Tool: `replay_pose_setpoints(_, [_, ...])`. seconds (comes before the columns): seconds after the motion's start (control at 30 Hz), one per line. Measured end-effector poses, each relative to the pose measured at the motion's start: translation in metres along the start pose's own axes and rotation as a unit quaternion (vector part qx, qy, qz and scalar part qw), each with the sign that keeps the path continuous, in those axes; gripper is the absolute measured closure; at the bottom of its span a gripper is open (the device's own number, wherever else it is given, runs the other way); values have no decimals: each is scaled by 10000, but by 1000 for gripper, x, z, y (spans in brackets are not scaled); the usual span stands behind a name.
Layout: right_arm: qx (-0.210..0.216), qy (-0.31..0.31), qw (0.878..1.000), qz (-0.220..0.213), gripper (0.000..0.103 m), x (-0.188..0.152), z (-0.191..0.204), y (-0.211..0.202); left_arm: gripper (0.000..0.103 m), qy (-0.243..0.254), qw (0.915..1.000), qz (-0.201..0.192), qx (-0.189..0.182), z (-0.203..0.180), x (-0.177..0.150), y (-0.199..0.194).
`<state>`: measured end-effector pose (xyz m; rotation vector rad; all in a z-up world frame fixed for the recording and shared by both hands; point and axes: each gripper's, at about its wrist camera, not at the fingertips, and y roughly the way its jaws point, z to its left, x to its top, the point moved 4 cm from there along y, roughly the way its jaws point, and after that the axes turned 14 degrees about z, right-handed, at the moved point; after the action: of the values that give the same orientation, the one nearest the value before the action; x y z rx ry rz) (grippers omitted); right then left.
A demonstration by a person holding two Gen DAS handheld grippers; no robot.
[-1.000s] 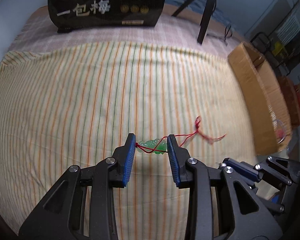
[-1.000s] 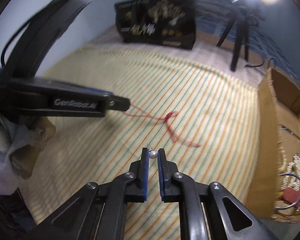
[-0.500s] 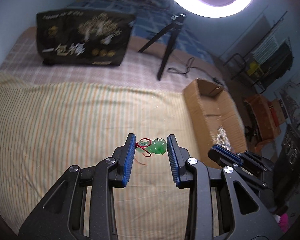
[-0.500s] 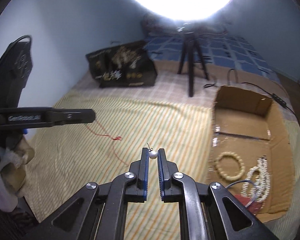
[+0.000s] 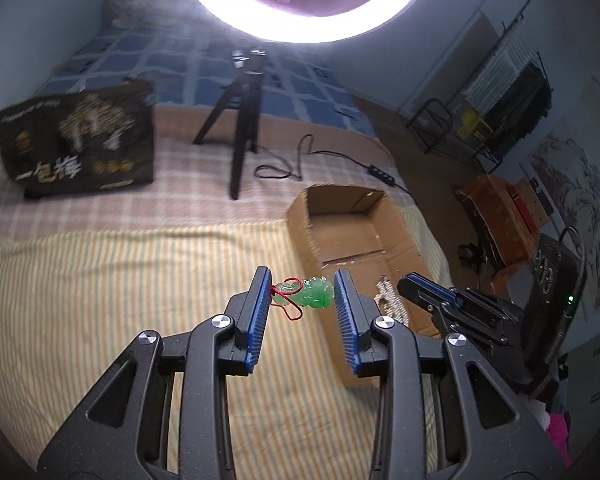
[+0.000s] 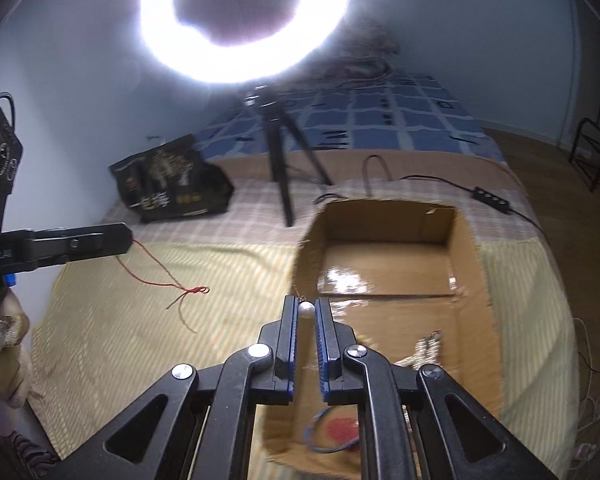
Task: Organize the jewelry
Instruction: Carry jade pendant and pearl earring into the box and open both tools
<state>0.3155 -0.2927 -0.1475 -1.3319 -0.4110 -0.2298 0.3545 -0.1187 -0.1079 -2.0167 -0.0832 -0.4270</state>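
Note:
My left gripper (image 5: 302,294) is shut on a green jade pendant (image 5: 314,294) with a red cord, held in the air above the striped cloth just left of the cardboard box (image 5: 352,232). The red cord (image 6: 168,280) hangs down from it in the right wrist view. My right gripper (image 6: 306,310) is shut on a small white pearl earring (image 6: 307,309), over the near left part of the box (image 6: 468,264). Pearl strands (image 6: 426,346) and a bangle (image 6: 320,432) lie inside the box. The right gripper also shows in the left wrist view (image 5: 424,288).
A ring light (image 6: 244,20) on a black tripod (image 6: 280,160) stands behind the box. A black printed bag (image 5: 80,144) lies at the back left. A cable with a switch (image 6: 488,196) runs at the back right. The striped cloth (image 5: 100,280) covers the bed.
Both grippers have risen and moved right toward the box. The pendant is lifted off the cloth with its cord trailing. The pearl earring now sits over the box.

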Motion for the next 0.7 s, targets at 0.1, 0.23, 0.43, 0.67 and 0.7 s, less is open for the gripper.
replay_pose_setpoints(0.1, [-40,104,9999,-33,97,5,-17,1,71,74,10000,8,-54,-15,12,7])
replay_pose_setpoints(0.23, [-73,168,9998,-45,97,11,-35,6,71,206,9998,-9,-72,-33,30,15])
replay_pose_setpoints(0.43, [-40,326,9995,-42,97,18,-62,14,71,428,9991,13,-82,-62,54,34])
replay_pose_setpoints(0.67, [13,400,9992,-41,97,20,-78,25,71,508,9985,177,25,-80,66,74])
replay_pose_setpoints(0.7, [-8,390,9992,-20,97,18,-79,26,71,487,9986,215,39,-79,66,80])
